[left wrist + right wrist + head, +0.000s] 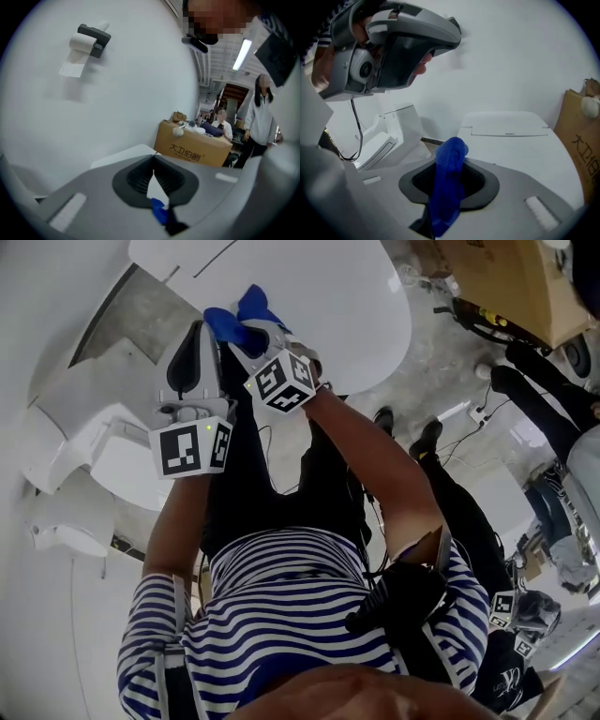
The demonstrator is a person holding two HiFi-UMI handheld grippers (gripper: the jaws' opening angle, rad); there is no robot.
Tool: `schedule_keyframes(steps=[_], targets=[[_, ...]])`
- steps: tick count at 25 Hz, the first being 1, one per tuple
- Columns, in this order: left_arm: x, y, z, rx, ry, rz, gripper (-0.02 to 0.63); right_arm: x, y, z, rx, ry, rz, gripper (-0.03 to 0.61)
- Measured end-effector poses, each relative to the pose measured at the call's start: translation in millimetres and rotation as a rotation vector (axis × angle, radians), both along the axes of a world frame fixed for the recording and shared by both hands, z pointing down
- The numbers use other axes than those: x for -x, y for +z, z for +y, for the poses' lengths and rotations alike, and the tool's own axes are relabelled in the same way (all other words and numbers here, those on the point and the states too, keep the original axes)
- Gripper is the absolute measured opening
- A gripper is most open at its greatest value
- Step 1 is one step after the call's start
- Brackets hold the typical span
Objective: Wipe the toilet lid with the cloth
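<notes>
Pinching the blue cloth (449,187) tight in my right gripper (451,164), I leave its bunched end poking forward to meet the toilet lid (520,150) just ahead. My left gripper (153,160), jaws together, hangs alongside, clear of the wiping path.

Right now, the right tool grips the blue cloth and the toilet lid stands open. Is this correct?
Not the lid: the toilet lid is closed and lies flat, as the right gripper view shows. The right tool does grip the blue cloth.
</notes>
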State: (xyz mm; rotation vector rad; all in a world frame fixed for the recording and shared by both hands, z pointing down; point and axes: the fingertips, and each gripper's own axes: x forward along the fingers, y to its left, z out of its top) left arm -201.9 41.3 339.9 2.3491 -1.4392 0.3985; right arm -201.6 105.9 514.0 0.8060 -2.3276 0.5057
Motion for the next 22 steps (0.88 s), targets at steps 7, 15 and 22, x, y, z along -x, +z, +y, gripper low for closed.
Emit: schedule_keyframes(steps=[7,15,22], targets=[[-59.0,-46.8,-6.1,-0.025,0.063,0.007,0.003,-78.0,-87.8,-17.0,-0.087,0.064,0.046,0.110],[-151.3,-65.7,-15.2,-0.029,0.160,-0.006,0.003,-203.6,-117.5,-42.5,-0.135,0.183,0.095,0.110],[-176.8,-53.5,-1.7,-0.013,0.217,-0.028,0.003,-293.6,-107.5,-56.2,-0.166,0.289,0.158,0.110]])
